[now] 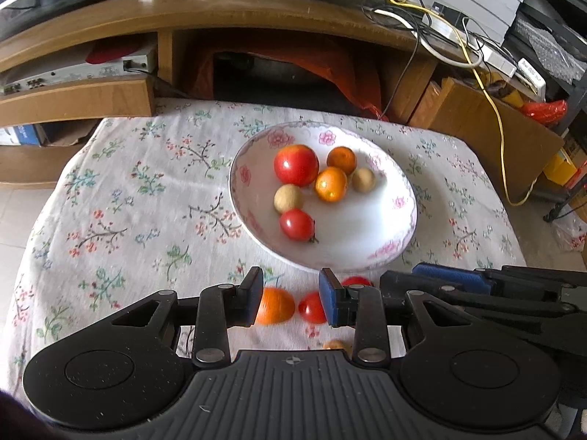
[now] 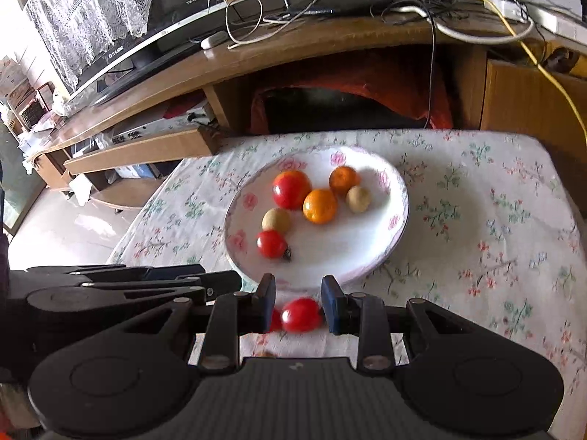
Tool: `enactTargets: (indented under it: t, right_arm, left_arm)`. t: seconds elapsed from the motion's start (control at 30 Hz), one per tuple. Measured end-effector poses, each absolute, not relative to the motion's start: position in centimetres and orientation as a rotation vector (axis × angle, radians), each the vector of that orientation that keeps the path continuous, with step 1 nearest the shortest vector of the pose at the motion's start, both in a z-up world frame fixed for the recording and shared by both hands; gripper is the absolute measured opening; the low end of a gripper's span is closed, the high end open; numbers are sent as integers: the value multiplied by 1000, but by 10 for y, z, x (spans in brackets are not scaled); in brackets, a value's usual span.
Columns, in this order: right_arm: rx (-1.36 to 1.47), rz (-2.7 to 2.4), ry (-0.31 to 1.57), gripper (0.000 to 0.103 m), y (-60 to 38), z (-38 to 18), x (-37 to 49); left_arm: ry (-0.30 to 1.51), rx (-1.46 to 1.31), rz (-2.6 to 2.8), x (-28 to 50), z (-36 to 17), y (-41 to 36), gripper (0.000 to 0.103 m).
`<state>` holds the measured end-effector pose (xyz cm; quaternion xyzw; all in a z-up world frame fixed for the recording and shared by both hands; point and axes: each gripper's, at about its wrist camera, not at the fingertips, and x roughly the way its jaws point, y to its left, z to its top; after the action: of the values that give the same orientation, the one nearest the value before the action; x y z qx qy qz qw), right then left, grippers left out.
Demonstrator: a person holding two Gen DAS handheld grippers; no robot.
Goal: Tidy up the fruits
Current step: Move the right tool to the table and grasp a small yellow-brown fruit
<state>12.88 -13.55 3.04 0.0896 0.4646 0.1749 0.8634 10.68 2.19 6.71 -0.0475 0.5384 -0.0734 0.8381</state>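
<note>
Left claw (image 1: 291, 302) parted around orange (image 1: 275, 306), right claw (image 2: 298, 302) parted around sideways-lying tomato (image 2: 301, 314), contact unclear.

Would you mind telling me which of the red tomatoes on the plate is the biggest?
The large tomato at the back left of the plate, touching an orange; the other tomato there, nearer the front rim, is clearly smaller.

Wooden TV stand (image 2: 256, 58) — tiled floor (image 2: 69, 227)

Bowl (image 1: 385, 253): one; tomatoes: two in bowl, two on cloth; oranges: two in bowl, one on cloth; longans: two in bowl.
</note>
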Motion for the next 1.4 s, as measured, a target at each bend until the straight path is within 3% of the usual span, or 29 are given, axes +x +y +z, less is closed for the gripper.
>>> enactTargets:
  t: [0.17, 0.47, 0.93, 1.07, 1.4]
  right_arm:
    - [181, 379, 998, 30, -132, 26, 115]
    - [154, 402, 1063, 30, -120, 11, 105]
    - [99, 445, 1107, 30, -98, -15, 112]
    - [85, 453, 1109, 26, -99, -17, 111]
    - [113, 435, 1118, 25, -117, -14, 106]
  left_arm:
    - [1160, -81, -160, 93, 70, 24, 43]
    - [1184, -104, -137, 79, 76, 41, 55]
    - [1201, -132, -132, 79, 77, 49, 57]
    - [1211, -141, -145, 80, 75, 47, 57]
    - [1205, -105, -168, 93, 65, 37, 51]
